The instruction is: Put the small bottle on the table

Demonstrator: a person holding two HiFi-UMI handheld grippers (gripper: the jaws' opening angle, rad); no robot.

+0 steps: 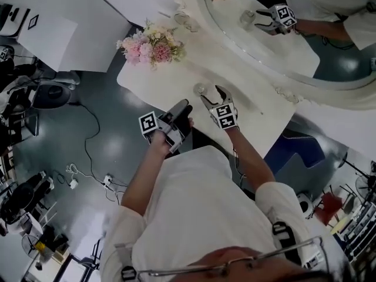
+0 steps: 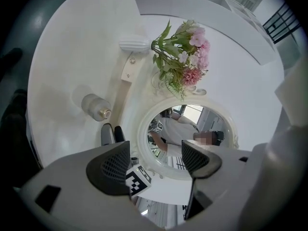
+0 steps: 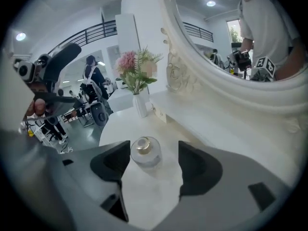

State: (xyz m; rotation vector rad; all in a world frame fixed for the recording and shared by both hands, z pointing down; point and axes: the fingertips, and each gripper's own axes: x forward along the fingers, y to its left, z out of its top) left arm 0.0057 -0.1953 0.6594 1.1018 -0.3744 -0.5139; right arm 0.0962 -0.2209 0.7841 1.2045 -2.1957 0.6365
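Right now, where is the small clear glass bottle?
Head view: the bottle stands on the white table just ahead of the right gripper, right of pink flowers.

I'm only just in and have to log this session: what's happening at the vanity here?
A person holds a gripper in each hand at a white table under a mirror. The small bottle stands on the table between the jaws of the right gripper, which are apart and not clamping it. The left gripper is open and empty, nearer the person. The bottle looks set down.

Small bottle (image 3: 146,151) on table (image 3: 120,124), before mirror (image 3: 226,28)
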